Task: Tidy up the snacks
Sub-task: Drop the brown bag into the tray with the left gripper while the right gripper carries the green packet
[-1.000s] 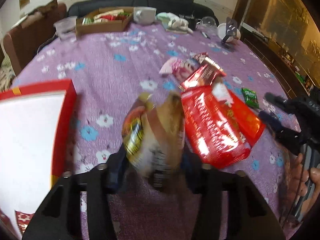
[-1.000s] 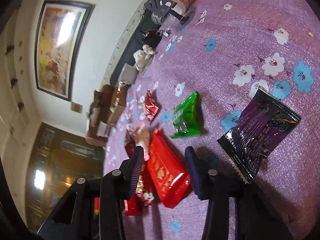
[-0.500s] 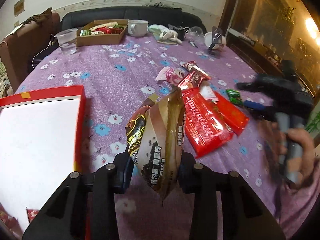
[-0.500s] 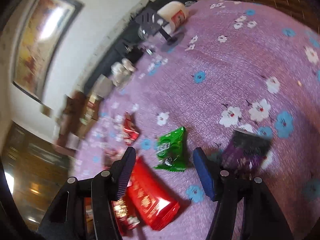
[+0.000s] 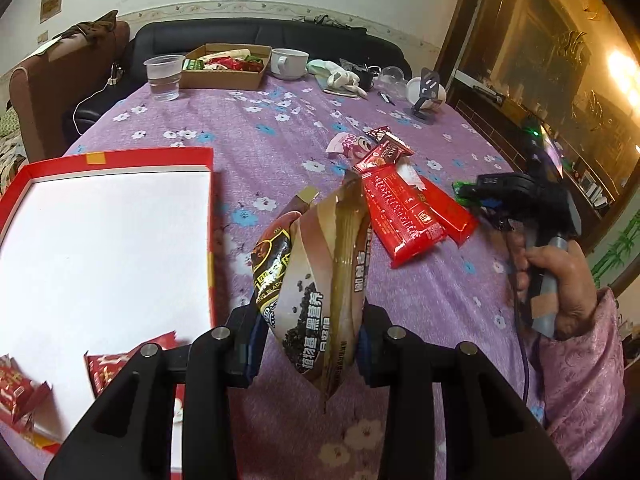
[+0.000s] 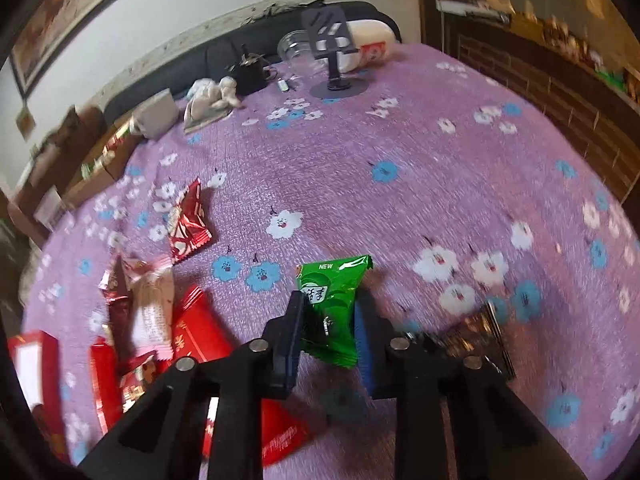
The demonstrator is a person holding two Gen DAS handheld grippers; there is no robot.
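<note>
I see one purple flowered tabletop (image 5: 248, 148), one red-rimmed box (image 5: 120, 160), two long red packets (image 5: 404, 216). My left tool (image 5: 310, 342) is clamped on one brown snack bag (image 5: 320, 280) beside the box; my right tool (image 6: 328, 336) pinches one green candy packet (image 6: 332, 300).

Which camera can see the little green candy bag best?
The right wrist view. The green candy bag sits big and close there, pinched between the right tongs, its print readable. The left wrist view shows only a green sliver, mostly hidden behind those tongs.
</note>
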